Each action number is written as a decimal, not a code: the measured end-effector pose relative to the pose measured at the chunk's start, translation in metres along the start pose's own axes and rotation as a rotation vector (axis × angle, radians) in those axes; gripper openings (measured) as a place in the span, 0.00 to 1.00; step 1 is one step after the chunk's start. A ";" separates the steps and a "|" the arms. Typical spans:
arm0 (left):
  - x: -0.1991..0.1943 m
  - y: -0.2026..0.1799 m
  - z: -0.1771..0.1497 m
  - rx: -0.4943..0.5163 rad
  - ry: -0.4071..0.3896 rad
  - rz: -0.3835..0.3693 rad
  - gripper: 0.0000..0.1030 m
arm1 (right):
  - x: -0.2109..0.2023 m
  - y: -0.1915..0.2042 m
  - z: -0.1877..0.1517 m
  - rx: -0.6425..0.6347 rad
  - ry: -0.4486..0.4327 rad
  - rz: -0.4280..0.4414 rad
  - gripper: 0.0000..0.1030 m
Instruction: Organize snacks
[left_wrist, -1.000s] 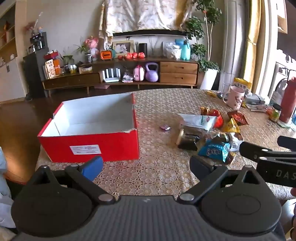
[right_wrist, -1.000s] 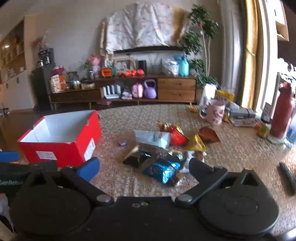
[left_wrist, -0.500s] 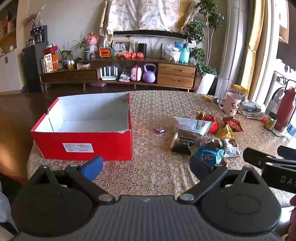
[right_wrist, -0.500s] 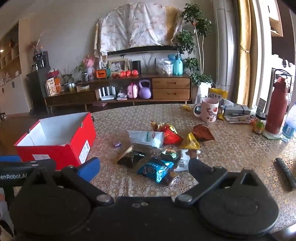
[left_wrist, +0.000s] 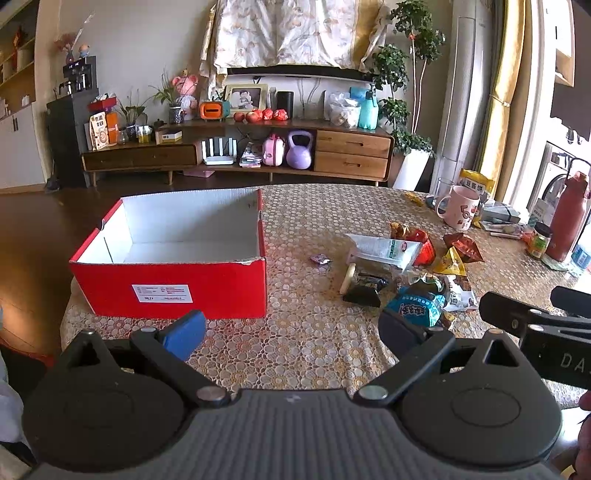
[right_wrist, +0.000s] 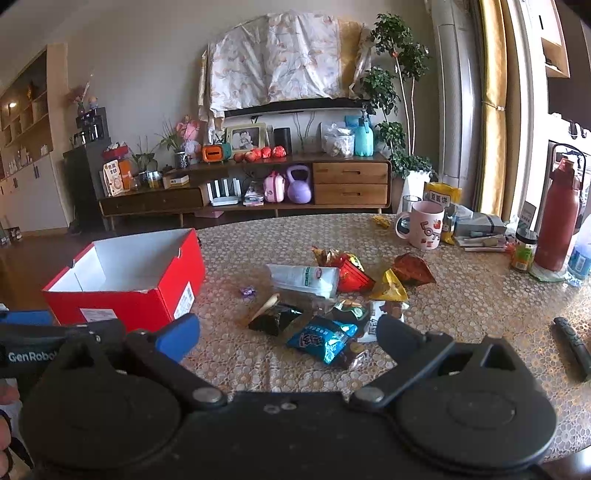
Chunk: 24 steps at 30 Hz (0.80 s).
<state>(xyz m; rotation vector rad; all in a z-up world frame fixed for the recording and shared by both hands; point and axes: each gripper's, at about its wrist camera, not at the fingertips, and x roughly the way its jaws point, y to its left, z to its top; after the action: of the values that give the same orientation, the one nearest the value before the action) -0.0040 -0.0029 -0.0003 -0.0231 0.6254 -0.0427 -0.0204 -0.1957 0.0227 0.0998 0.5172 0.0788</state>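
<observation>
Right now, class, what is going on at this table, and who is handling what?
A person holds a gripper in each hand above a patterned table. The left gripper and the right gripper are both open and hold nothing. A red box sits empty on the left. A heap of snack packets, with a blue packet nearest, lies loose on the table; none is packed yet.

Between the left jaws lies a tablecloth patterned with gold and cream circles (left_wrist: 306, 221). Beyond the blue-padded finger (left_wrist: 184, 334) stands a red cardboard box, white inside (left_wrist: 173, 291). Ahead of the right jaws lies a shiny blue snack packet (right_wrist: 321, 339), then a white pouch (right_wrist: 306, 278) and red (right_wrist: 351, 275) and yellow (right_wrist: 391, 290) packets.
</observation>
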 end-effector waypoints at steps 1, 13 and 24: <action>-0.001 0.000 0.000 0.001 0.000 -0.001 0.98 | -0.001 0.000 0.000 0.001 -0.001 0.002 0.99; -0.014 -0.002 -0.004 0.008 -0.021 -0.012 0.98 | -0.012 -0.002 -0.001 0.010 -0.015 0.003 0.99; -0.024 -0.003 -0.007 0.011 -0.038 -0.025 0.98 | -0.023 -0.001 -0.003 0.015 -0.032 0.004 0.99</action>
<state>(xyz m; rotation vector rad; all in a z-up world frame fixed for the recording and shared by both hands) -0.0279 -0.0050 0.0082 -0.0208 0.5872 -0.0699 -0.0417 -0.1985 0.0312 0.1168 0.4859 0.0774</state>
